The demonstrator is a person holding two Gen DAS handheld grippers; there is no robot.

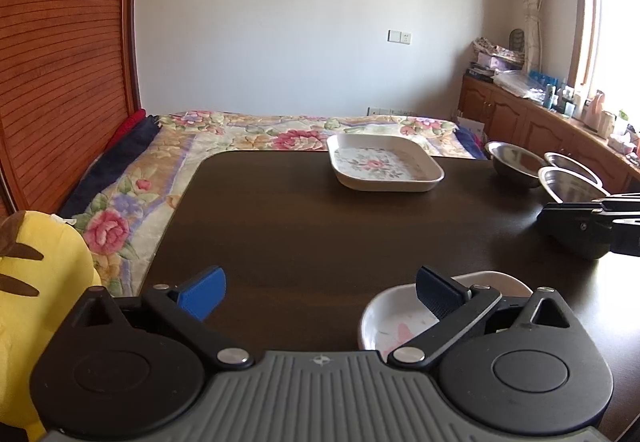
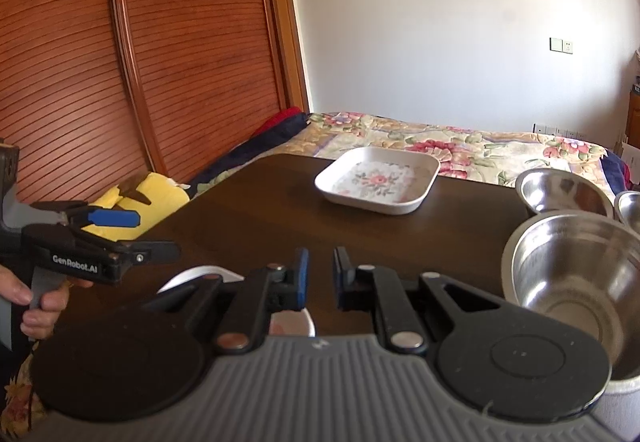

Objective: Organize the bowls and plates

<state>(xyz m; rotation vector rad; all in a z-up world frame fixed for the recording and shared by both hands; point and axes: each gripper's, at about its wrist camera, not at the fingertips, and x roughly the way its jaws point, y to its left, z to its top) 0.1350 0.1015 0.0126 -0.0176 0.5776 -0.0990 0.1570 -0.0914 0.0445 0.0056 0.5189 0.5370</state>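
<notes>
A square white plate with a flower pattern [image 1: 386, 162] [image 2: 376, 180] rests at the far side of the dark table [image 1: 300, 222]. A small white plate [image 1: 396, 322] [image 2: 192, 276] lies at the near edge, partly hidden under the gripper bodies. Three steel bowls stand on the right: a large near one [image 2: 572, 274] [image 1: 568, 186], one behind it [image 2: 560, 190] [image 1: 514, 162], and a third at the edge [image 2: 630, 206]. My left gripper [image 1: 320, 292] is wide open, its right finger over the small plate. My right gripper [image 2: 320, 278] hovers above that plate's right edge, narrowly open and holding nothing.
A yellow plush toy [image 1: 36, 282] [image 2: 140, 198] sits off the table's left corner. A bed with a floral blanket [image 1: 240, 130] lies beyond the table, next to a slatted wooden wardrobe [image 2: 120, 62]. A hand [image 2: 40, 302] grips the left gripper's handle. Cluttered cabinets [image 1: 540, 114] run under the window.
</notes>
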